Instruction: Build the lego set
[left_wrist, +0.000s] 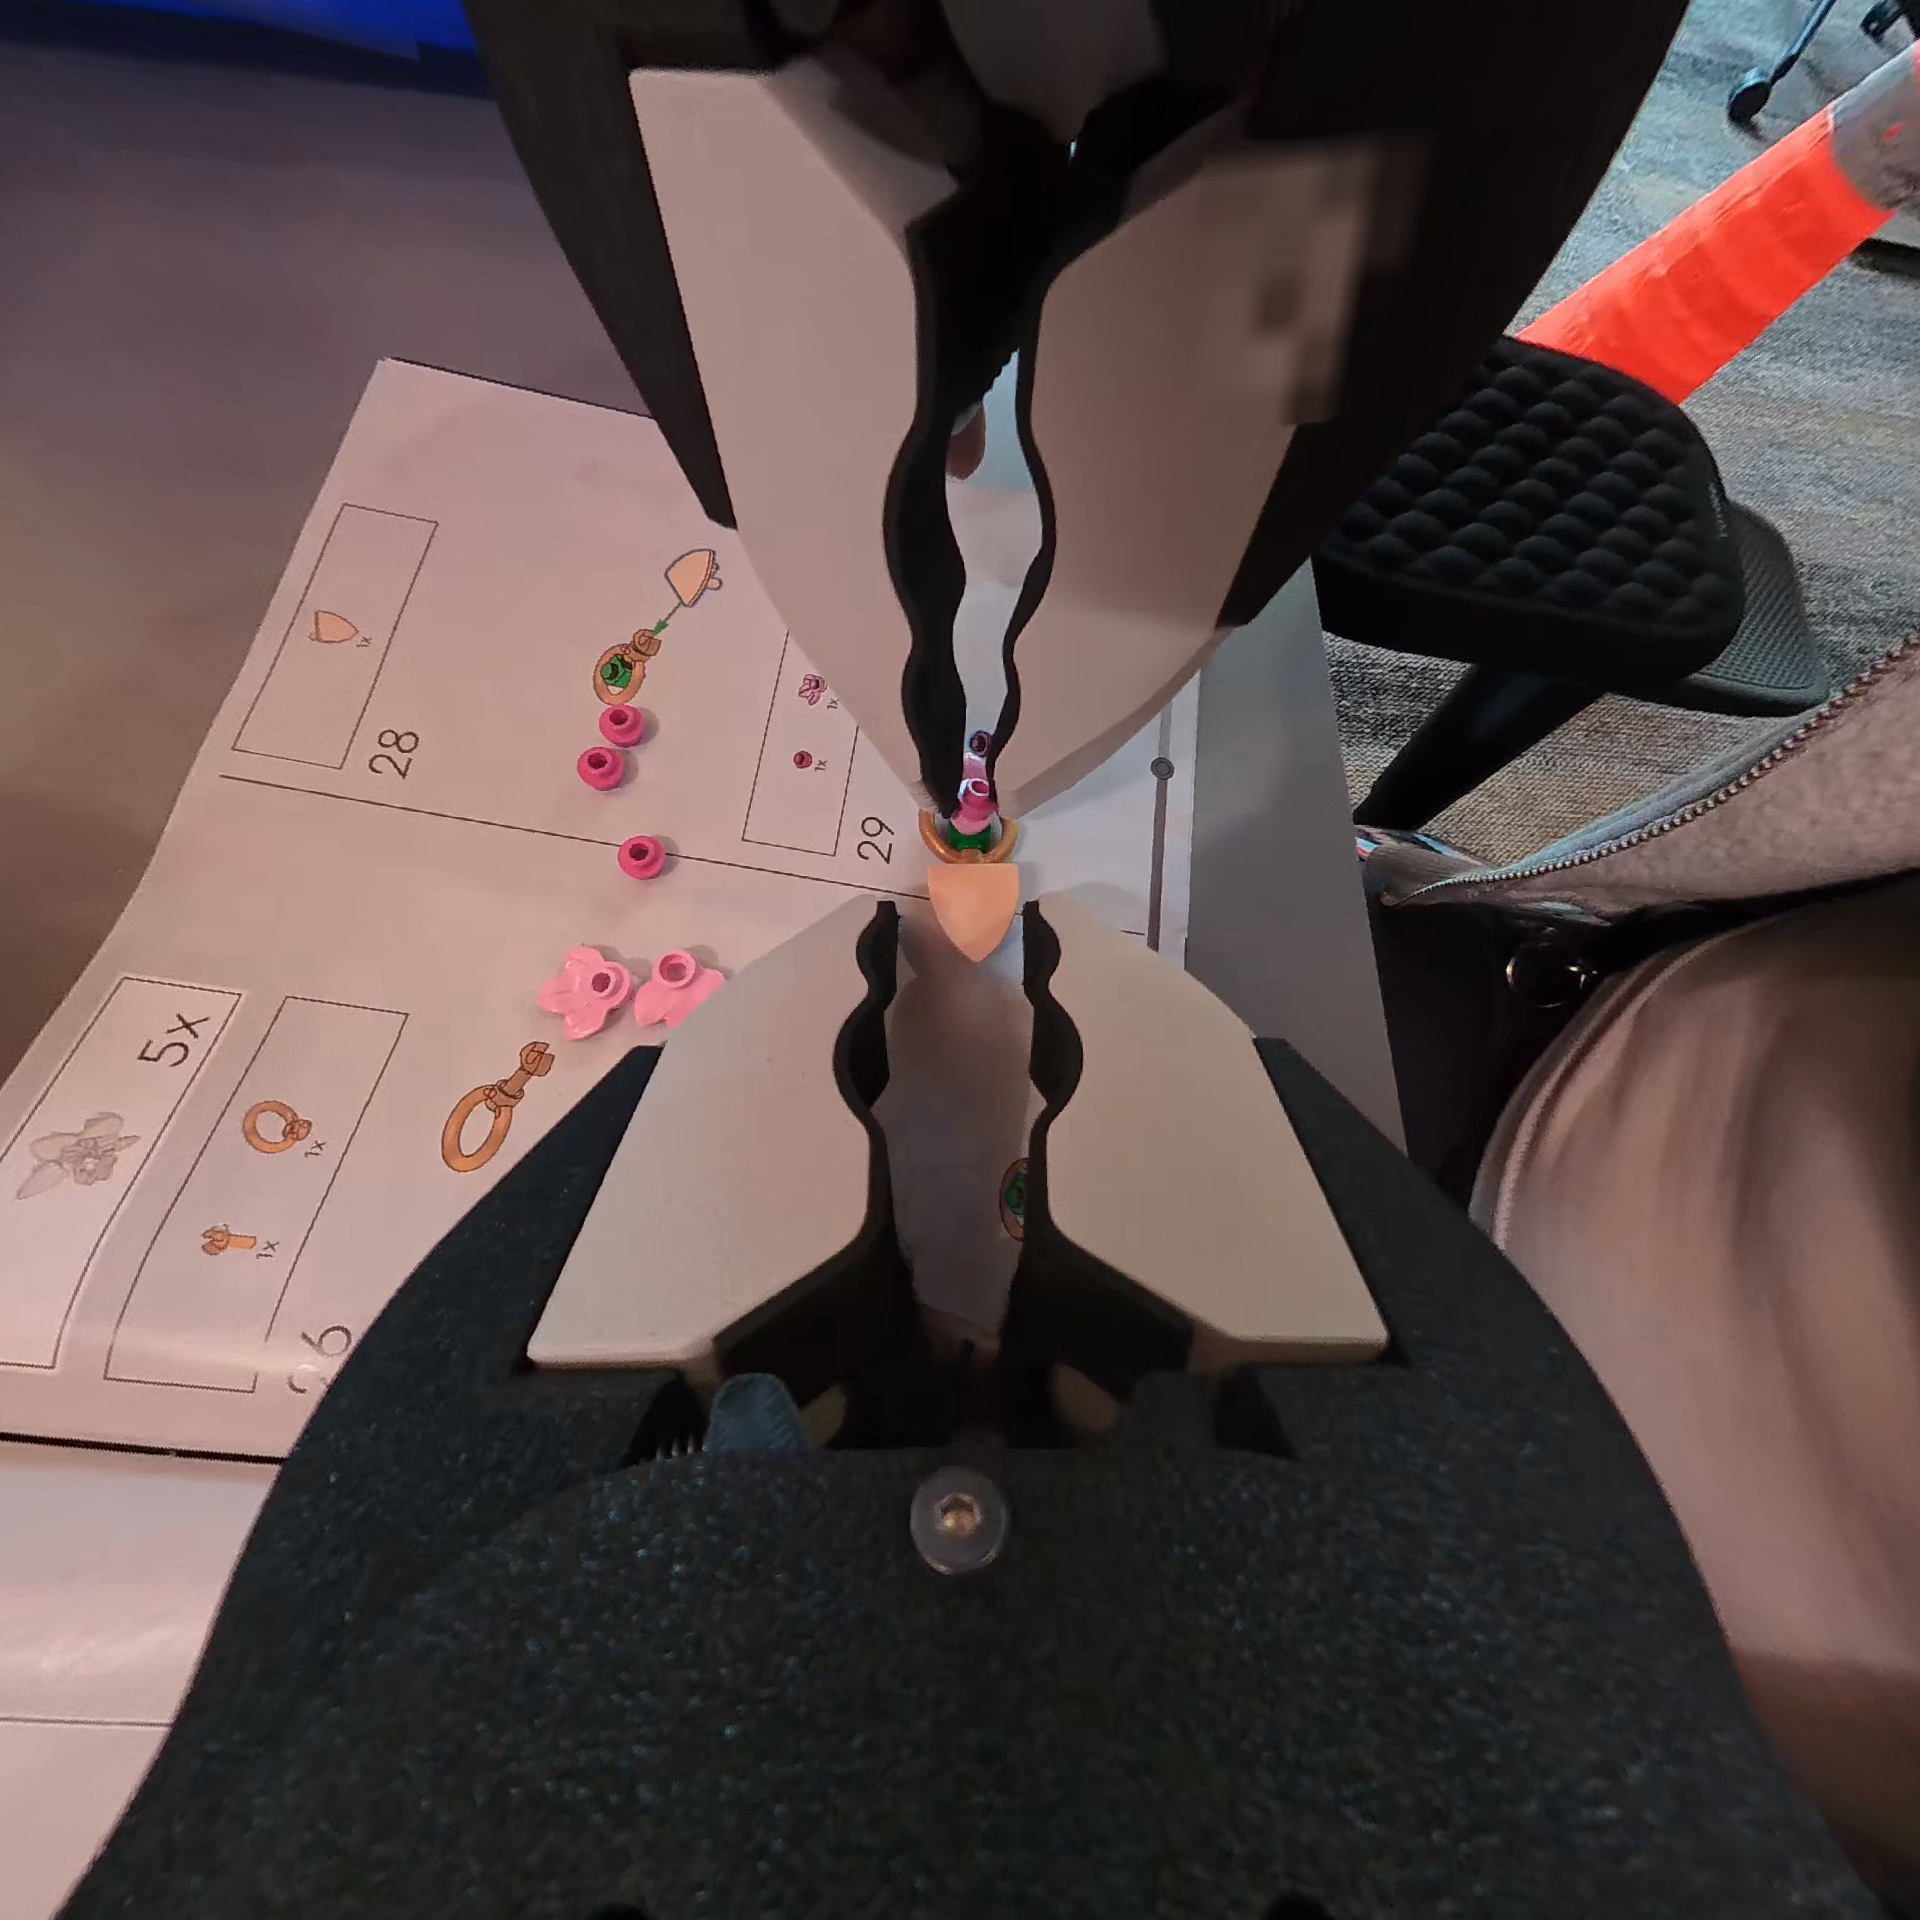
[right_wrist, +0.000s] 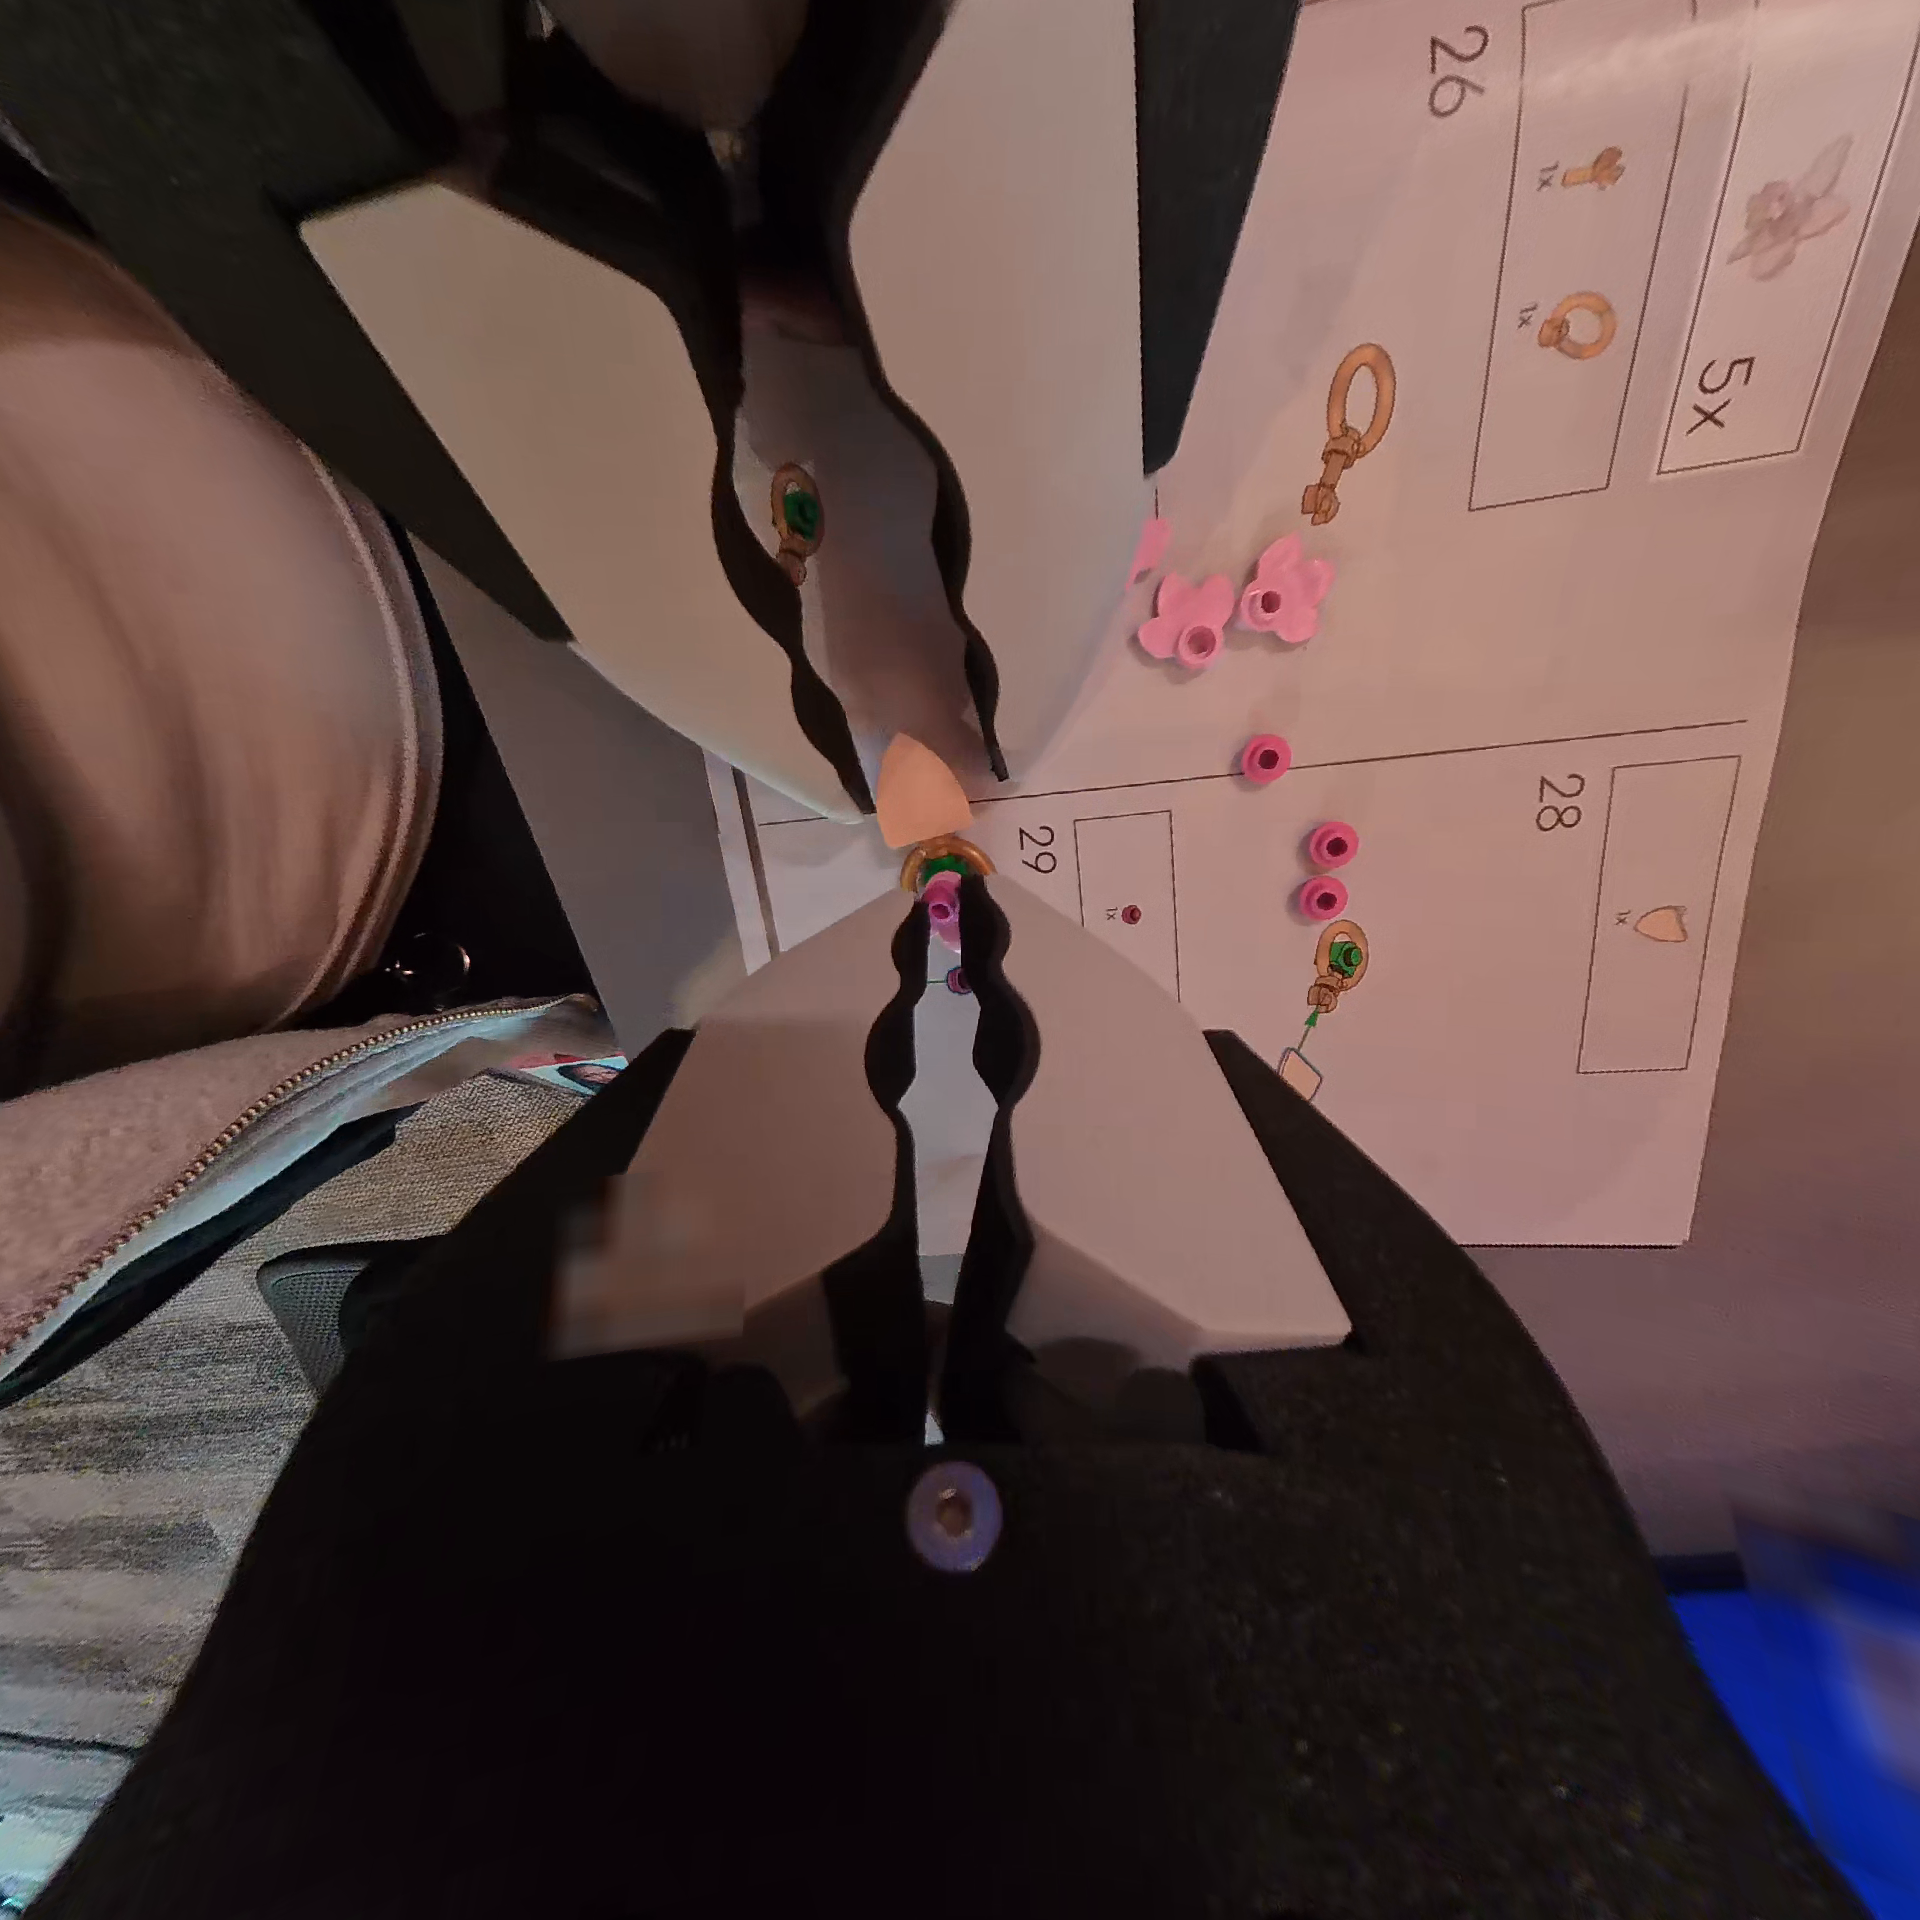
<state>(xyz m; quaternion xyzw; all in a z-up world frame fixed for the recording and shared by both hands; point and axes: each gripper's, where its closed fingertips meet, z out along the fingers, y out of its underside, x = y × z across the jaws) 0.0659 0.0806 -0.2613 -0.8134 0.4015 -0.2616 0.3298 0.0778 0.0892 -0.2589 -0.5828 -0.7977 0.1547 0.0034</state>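
Observation:
A small assembly hangs between my two grippers over a printed instruction sheet (left_wrist: 416, 883). It is a gold ring (left_wrist: 928, 837) with a green stud (left_wrist: 966, 840), a pink piece (left_wrist: 975, 805) on top and a peach shield-shaped piece (left_wrist: 971, 920) at its other end. My right gripper (right_wrist: 943, 906) is shut on the pink piece (right_wrist: 940, 914); in the left wrist view it (left_wrist: 961, 808) comes in from the top. My left gripper (left_wrist: 961, 914) is open, with the peach piece (right_wrist: 920, 795) between its tips. One pad (right_wrist: 864, 802) is at its edge and the other stands apart.
Three dark pink studs (left_wrist: 619, 724) and two light pink flower pieces (left_wrist: 585, 987) lie loose on the sheet to the left. A black chair (left_wrist: 1538, 520), an orange cone (left_wrist: 1714, 270) and a person's grey clothing (left_wrist: 1714, 1143) are past the table's right edge. The tips of both grippers are at nearly the same place.

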